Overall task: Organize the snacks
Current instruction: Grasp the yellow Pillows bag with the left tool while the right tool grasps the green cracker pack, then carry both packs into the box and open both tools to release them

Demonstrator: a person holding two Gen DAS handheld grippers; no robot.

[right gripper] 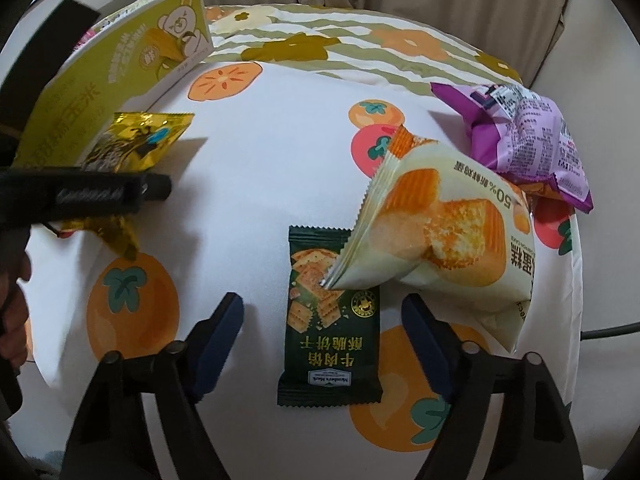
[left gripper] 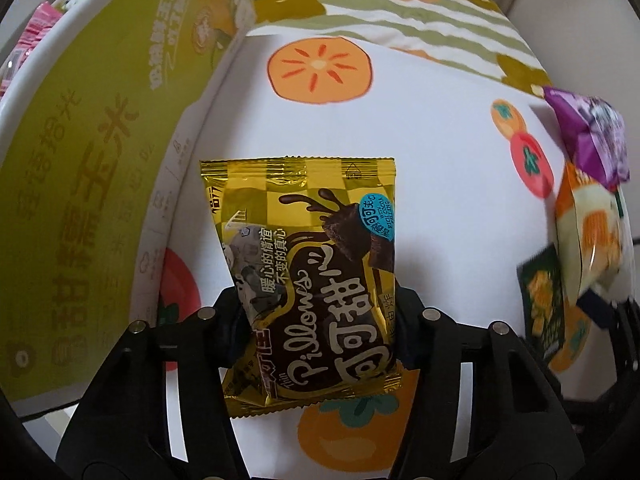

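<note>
A tablecloth (right gripper: 280, 168) printed with orange fruit is spread under everything, striped at the far edge. A big yellow-green box (left gripper: 80, 152) is stood at the left, open at the top, with pink packets (left gripper: 34, 36) glimpsed inside it at the far left.

A cream cake packet (right gripper: 452, 236) is seen at the right, tilted, its corner resting over a dark green cracker packet (right gripper: 332, 328) that is laid flat on the cloth. A purple packet (right gripper: 528, 132) is laid just behind the cake packet, touching it.

A gold chocolate packet (left gripper: 308, 280) is held off the cloth beside the box; it is pinched at its lower part by the left gripper (left gripper: 320, 320), whose jaws are closed against both sides of it. In the right wrist view the same packet (right gripper: 136, 144) is seen near the box wall.

The right gripper (right gripper: 322, 344) is spread wide, nothing held, with the green cracker packet lying between its blue-padded fingers (right gripper: 218, 340) but not touched.
</note>
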